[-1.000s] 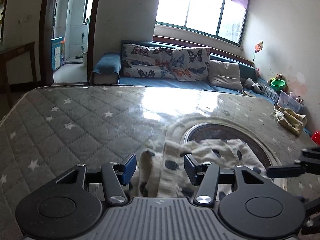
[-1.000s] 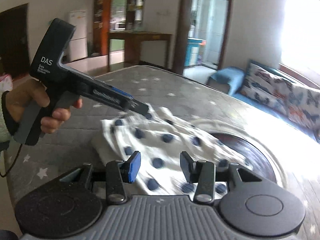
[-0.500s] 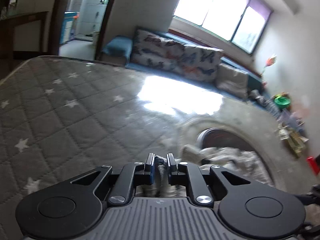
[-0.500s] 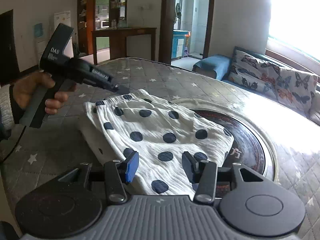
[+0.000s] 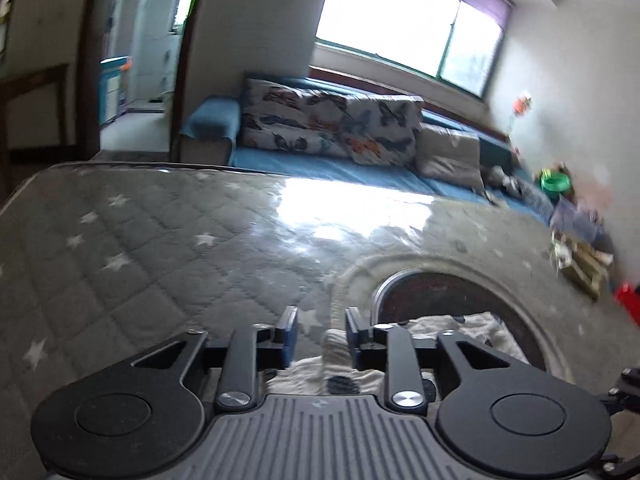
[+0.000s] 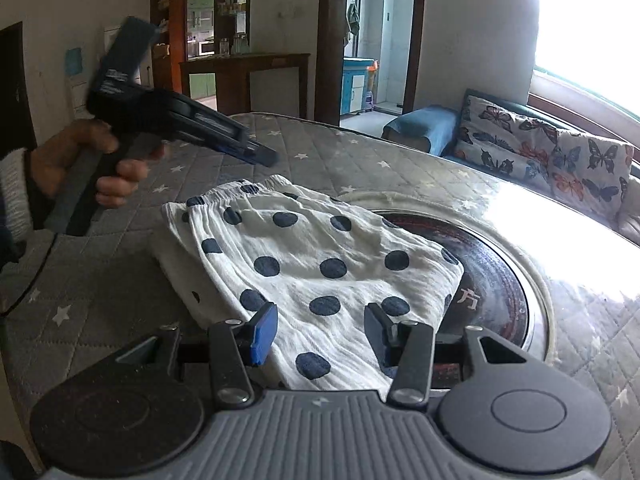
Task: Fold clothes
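The white dotted garment (image 6: 320,264) is lying flat on the bench (image 6: 120,280), its far corner overlapping the round inset (image 6: 496,280). The left tongs (image 5: 321,334) are opening and hanging clear above the elastic waistband end, holding nothing. The right tongs (image 6: 320,330) are standing partly open over the near hem, cloth showing between the pads but seemingly not pinched. To fold well, each pair should probably be biting a single corner fully before lifting, keeping both edges level so the cloth is doubling over evenly without bunching.
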`<state>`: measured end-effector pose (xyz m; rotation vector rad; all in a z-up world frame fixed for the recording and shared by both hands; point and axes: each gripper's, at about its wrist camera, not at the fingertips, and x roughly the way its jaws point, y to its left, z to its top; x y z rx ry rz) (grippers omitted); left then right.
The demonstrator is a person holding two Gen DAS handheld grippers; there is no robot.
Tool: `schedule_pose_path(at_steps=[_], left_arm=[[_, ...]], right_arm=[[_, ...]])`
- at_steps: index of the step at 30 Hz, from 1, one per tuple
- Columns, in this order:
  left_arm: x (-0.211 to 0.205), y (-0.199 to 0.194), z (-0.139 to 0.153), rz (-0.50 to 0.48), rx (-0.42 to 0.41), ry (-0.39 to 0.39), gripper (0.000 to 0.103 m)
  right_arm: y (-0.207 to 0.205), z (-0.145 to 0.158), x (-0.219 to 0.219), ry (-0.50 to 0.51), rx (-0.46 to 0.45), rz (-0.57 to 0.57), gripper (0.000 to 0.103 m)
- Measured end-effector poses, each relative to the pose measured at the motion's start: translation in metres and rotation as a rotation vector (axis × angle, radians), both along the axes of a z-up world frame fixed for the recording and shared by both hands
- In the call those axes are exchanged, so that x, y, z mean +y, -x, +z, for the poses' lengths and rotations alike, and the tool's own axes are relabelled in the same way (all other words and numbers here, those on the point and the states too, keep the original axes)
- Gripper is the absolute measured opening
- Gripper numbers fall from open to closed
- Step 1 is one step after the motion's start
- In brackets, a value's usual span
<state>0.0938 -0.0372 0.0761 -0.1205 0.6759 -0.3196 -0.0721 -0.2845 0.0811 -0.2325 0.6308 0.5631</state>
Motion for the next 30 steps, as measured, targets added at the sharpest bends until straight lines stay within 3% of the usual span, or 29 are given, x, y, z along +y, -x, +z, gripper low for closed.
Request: schedule_pose_path(at_steps=[5, 7, 13, 17, 19, 23, 30], left_arm=[[-0.014, -0.010, -0.016, -0.029, 0.031, -0.035, 0.044], [-0.015, -0.008, -0.018, -0.033, 0.022, -0.023, 0.022], [-0.013, 0.012, -0.004, -0.003, -0.051, -0.031, 0.020], [0.000, 0.026, 0.018, 0.031, -0.077, 0.028, 0.020], [0.005, 0.029, 0.024, 0.053, -0.085, 0.019, 0.020], [0.015, 0.019, 0.025, 0.076, -0.021, 0.034, 0.020], [0.008, 0.010, 0.011, 0.075, 0.039, -0.018, 0.021]], right_arm=[[0.002, 0.000, 0.000, 0.007, -0.007, 0.014, 0.049], [0.002, 0.000, 0.000, 0.007, -0.008, 0.014, 0.049], [0.001, -0.003, 0.001, -0.002, -0.007, 0.017, 0.049], [0.001, -0.003, 0.005, -0.001, -0.016, 0.034, 0.049], [0.000, -0.004, 0.007, -0.002, -0.018, 0.043, 0.049], [-0.004, -0.009, 0.013, -0.002, -0.015, 0.048, 0.049], [-0.004, -0.006, 0.037, 0.006, -0.047, 0.139, 0.047]])
